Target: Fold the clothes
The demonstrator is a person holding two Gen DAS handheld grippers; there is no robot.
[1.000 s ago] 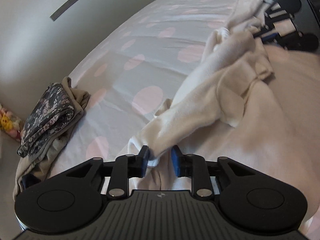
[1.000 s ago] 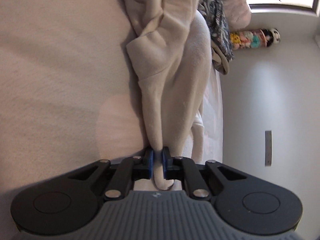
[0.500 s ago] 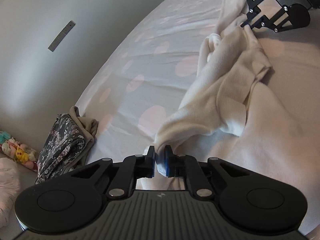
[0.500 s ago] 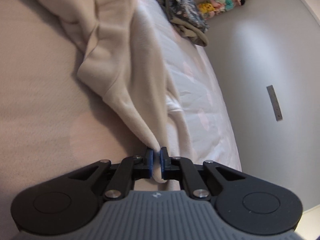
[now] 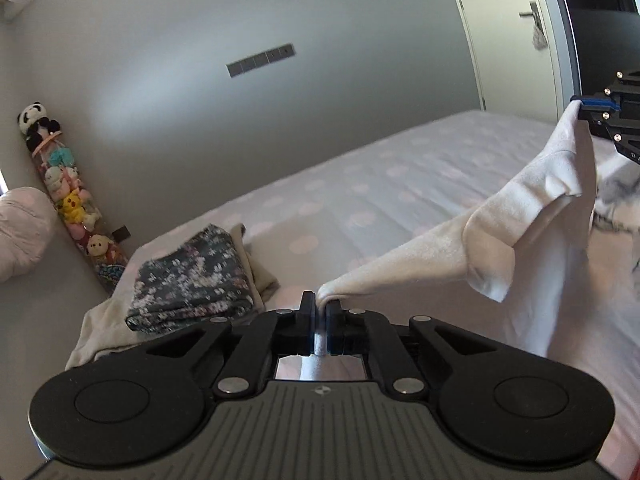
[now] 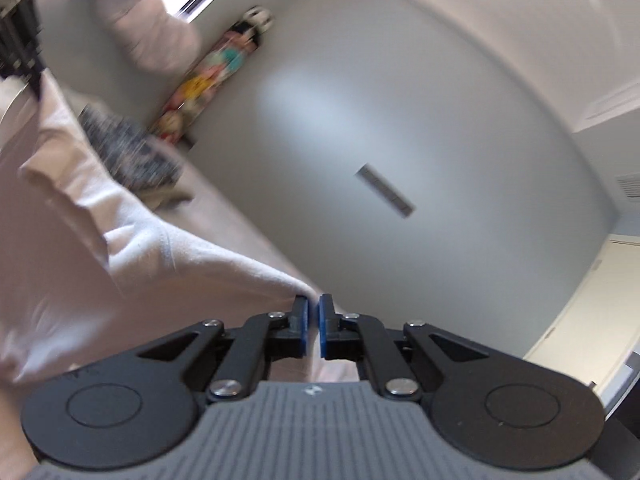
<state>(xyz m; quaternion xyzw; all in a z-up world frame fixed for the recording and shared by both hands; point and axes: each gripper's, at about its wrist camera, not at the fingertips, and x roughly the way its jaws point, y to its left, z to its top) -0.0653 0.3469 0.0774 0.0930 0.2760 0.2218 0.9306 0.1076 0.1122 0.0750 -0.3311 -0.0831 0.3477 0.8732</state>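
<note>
Left wrist view: the left gripper [image 5: 318, 322] points level across the bed [image 5: 360, 184], its jaws clamped on a corner of the cream garment [image 5: 520, 232].
Right wrist view: the right gripper [image 6: 313, 330] is tipped upward toward the wall [image 6: 360, 100], its blue pads pinching another corner of the cream garment [image 6: 100, 248].
Garment position: lifted off the bed and stretched between the two grippers; from the left gripper it rises ahead and to the right, up to the right gripper [image 5: 592, 106] at the frame edge, with a loose flap hanging midway.
Seen from the right: the cloth runs ahead and to the left, up to the left gripper [image 6: 38, 84] in the far corner.
Only in the left view: the dotted sheet in sharp detail, a door [image 5: 520, 32] far right, and a folded floral garment [image 5: 192, 280] on beige cloth just ahead-left of the jaws.
Only in the right view: a ceiling vent [image 6: 628, 186]; the picture is motion-blurred.
Both views: a column of plush toys [image 5: 68, 192] against the wall, and a grey switch strip [image 5: 260, 60].
</note>
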